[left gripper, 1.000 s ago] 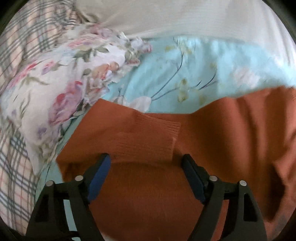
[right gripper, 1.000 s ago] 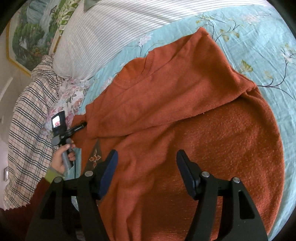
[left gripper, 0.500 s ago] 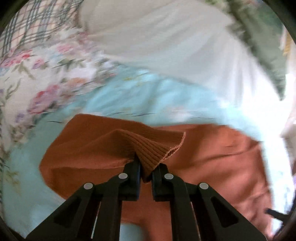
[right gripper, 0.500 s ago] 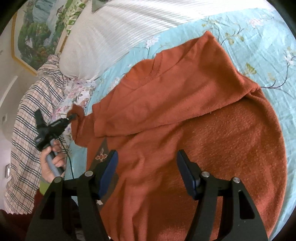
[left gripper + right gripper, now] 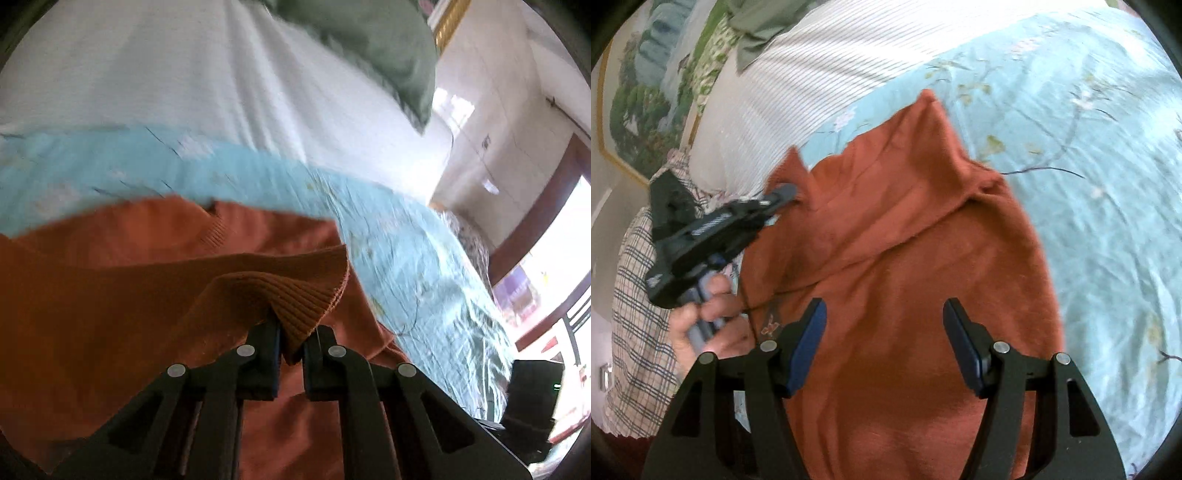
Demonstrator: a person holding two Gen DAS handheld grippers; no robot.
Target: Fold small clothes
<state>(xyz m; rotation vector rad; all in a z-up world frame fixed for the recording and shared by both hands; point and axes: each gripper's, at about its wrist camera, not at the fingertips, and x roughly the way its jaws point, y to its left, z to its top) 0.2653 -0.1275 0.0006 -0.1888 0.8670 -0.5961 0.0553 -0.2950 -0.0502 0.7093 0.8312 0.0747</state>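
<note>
Broadly, the rust sweater (image 5: 923, 258) lies spread on the pale blue bedsheet (image 5: 1089, 166). Its ribbed cuff (image 5: 295, 299) is pinched in the left gripper (image 5: 291, 343); carry it straight across, low and taut. The right gripper (image 5: 884, 332) hovers wide, empty.

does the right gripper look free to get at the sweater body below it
Probably yes: the right gripper is open above the flat sweater with nothing between. The left gripper pinches the cuff off to one side.
</note>
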